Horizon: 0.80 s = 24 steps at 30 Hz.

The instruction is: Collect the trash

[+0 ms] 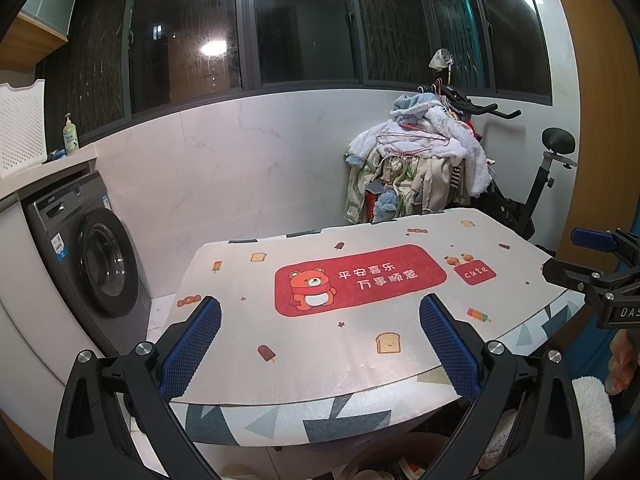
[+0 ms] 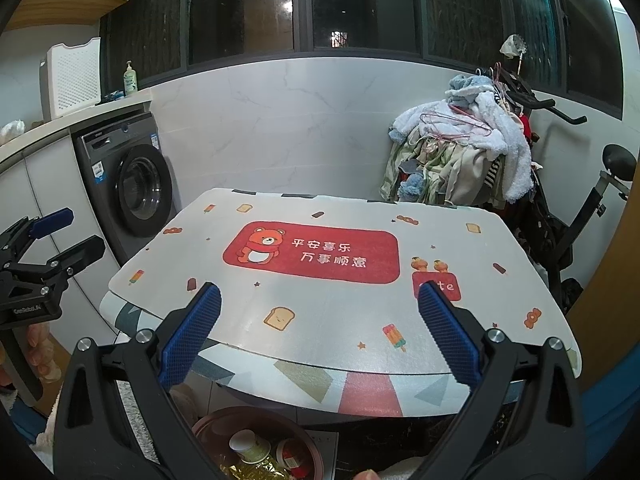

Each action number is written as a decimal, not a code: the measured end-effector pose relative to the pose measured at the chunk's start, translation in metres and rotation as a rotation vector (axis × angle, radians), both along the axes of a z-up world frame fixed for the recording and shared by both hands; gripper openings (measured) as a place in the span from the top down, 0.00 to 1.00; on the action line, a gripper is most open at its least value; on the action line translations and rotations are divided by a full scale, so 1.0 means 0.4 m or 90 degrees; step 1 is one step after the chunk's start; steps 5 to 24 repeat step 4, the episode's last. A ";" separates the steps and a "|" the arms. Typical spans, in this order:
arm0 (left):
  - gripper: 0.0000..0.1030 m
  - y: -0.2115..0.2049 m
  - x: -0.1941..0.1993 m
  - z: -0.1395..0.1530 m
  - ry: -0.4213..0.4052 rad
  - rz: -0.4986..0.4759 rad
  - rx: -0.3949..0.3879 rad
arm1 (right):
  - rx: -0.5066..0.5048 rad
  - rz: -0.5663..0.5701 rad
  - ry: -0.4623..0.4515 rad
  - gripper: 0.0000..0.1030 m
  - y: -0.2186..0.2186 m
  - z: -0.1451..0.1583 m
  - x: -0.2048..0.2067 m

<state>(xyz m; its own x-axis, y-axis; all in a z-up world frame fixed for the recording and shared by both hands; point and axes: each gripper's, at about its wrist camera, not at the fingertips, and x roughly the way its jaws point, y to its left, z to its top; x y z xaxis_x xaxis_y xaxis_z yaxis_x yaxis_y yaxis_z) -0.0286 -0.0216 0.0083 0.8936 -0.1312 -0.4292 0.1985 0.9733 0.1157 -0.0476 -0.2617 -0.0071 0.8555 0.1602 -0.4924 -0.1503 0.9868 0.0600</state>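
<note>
My left gripper [image 1: 320, 308] is open over the near part of a table [image 1: 360, 364] covered by a pale mat with a red bear panel; nothing is between its blue pads. My right gripper [image 2: 320, 296] is open too, also empty, above the table's [image 2: 340, 344] near edge. Below that edge, on the floor, stands a dark red round bin [image 2: 256, 444] holding a paper cup [image 2: 248, 446], a gold wrapper [image 2: 256, 470] and other scraps. In the left wrist view only the bin's rim [image 1: 384, 468] shows at the bottom. Each gripper appears at the side of the other's view.
A grey washing machine [image 1: 96, 256] sits under a white counter at the left, with a soap bottle [image 1: 71, 136] and white basket [image 1: 20, 128] on top. A heap of clothes [image 1: 420, 164] and an exercise bike [image 1: 536, 184] stand behind the table at the right. Dark windows run along the back wall.
</note>
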 end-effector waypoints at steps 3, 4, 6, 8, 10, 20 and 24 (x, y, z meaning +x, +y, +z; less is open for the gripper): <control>0.06 -0.003 0.000 -0.010 0.002 0.001 0.005 | 0.006 -0.004 0.009 0.06 -0.006 -0.012 0.001; 0.06 -0.004 0.003 -0.013 0.002 0.001 0.005 | 0.005 -0.005 0.011 0.06 -0.006 -0.016 0.000; 0.06 -0.004 0.003 -0.013 0.002 0.001 0.005 | 0.005 -0.005 0.011 0.06 -0.006 -0.016 0.000; 0.06 -0.004 0.003 -0.013 0.002 0.001 0.005 | 0.005 -0.005 0.011 0.06 -0.006 -0.016 0.000; 0.06 -0.004 0.003 -0.013 0.002 0.001 0.005 | 0.005 -0.005 0.011 0.06 -0.006 -0.016 0.000; 0.06 -0.004 0.003 -0.013 0.002 0.001 0.005 | 0.005 -0.005 0.011 0.06 -0.006 -0.016 0.000; 0.06 -0.004 0.003 -0.013 0.002 0.001 0.005 | 0.005 -0.005 0.011 0.06 -0.006 -0.016 0.000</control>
